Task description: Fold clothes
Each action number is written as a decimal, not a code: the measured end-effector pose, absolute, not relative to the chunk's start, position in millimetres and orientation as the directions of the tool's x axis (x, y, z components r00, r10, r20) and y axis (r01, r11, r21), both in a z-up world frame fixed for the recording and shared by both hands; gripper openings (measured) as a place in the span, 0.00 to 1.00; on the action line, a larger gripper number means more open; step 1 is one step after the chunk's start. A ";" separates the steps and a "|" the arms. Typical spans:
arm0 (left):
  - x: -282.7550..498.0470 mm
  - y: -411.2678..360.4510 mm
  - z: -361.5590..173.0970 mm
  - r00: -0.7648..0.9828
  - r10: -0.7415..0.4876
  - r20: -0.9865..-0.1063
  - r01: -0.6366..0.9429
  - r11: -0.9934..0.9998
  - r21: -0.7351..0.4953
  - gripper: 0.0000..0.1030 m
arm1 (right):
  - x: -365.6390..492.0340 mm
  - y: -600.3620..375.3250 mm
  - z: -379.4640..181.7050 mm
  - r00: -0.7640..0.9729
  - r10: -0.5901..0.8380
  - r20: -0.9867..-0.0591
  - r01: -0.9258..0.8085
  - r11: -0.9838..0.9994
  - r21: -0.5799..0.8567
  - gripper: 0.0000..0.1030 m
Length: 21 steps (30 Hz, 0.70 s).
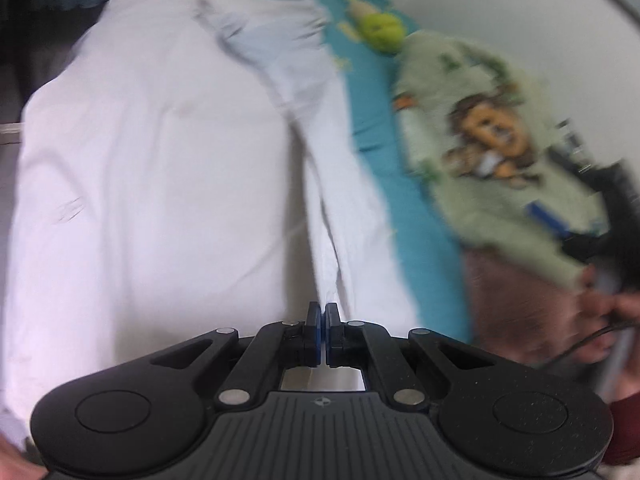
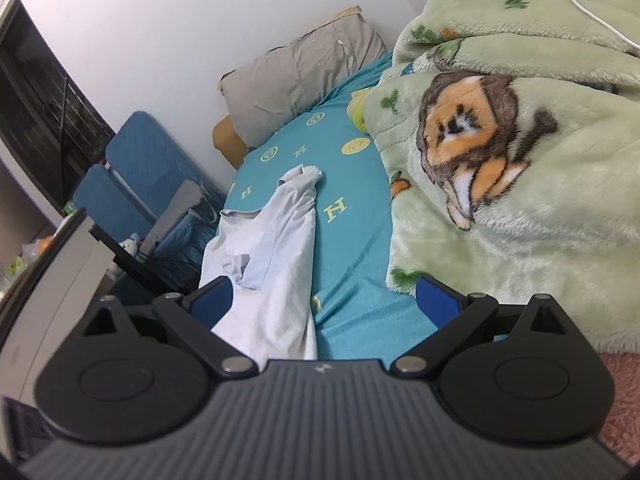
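Observation:
A white shirt (image 1: pixel 152 152) lies spread on the teal bed sheet (image 1: pixel 372 120). My left gripper (image 1: pixel 323 312) is shut on the shirt's right edge, where a long fold of cloth (image 1: pixel 336 200) runs up from the jaws. The left wrist view is blurred. In the right wrist view the same shirt (image 2: pixel 276 248) lies crumpled along the bed's left side on the sheet (image 2: pixel 352 208). My right gripper (image 2: pixel 324 300) is open and empty, just above the shirt's near part.
A green fleece blanket with a lion print (image 2: pixel 500 152) covers the bed's right side, also in the left wrist view (image 1: pixel 492 136). A grey pillow (image 2: pixel 304 72) lies at the head. A yellow-green toy (image 1: pixel 380 30) sits by the blanket. Blue chairs (image 2: pixel 136 172) stand left of the bed.

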State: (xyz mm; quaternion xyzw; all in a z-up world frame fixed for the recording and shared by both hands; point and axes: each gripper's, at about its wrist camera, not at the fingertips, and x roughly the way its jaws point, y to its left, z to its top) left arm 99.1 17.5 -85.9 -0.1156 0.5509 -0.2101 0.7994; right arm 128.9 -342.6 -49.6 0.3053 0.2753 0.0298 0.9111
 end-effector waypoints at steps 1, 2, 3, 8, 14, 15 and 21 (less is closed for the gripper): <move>97.8 14.8 -96.2 0.302 -0.428 -0.852 0.208 0.902 -0.379 0.02 | 129.7 -340.8 -49.9 0.844 0.222 -0.488 0.113 0.816 0.567 0.97; 97.4 13.3 -104.8 0.301 -0.395 -0.868 0.208 0.915 -0.345 0.02 | 130.3 -338.9 -50.0 0.842 0.221 -0.493 0.112 0.822 0.559 0.97; 96.8 11.9 -110.5 0.301 -0.374 -0.877 0.212 0.923 -0.321 0.03 | 130.6 -336.5 -50.1 0.839 0.219 -0.498 0.110 0.828 0.549 0.97; 91.1 8.0 -90.8 0.370 -0.367 -0.854 0.270 0.921 -0.279 0.25 | 128.5 -325.0 -49.9 0.831 0.207 -0.517 0.093 0.864 0.495 0.97; 88.5 -3.3 -20.4 0.595 -0.307 -0.742 0.306 0.941 -0.144 0.72 | 125.9 -309.0 -41.2 0.852 0.243 -0.464 0.008 0.880 0.475 0.97; 92.0 -5.0 -11.2 0.625 -0.304 -0.719 0.301 0.944 -0.137 0.83 | 127.7 -305.3 -39.3 0.854 0.252 -0.456 -0.009 0.883 0.470 0.97; 112.4 -3.8 12.4 0.755 -0.279 -0.593 0.264 0.958 -0.115 0.99 | 169.9 -272.0 -23.5 0.830 0.294 -0.474 -0.101 0.915 0.391 0.97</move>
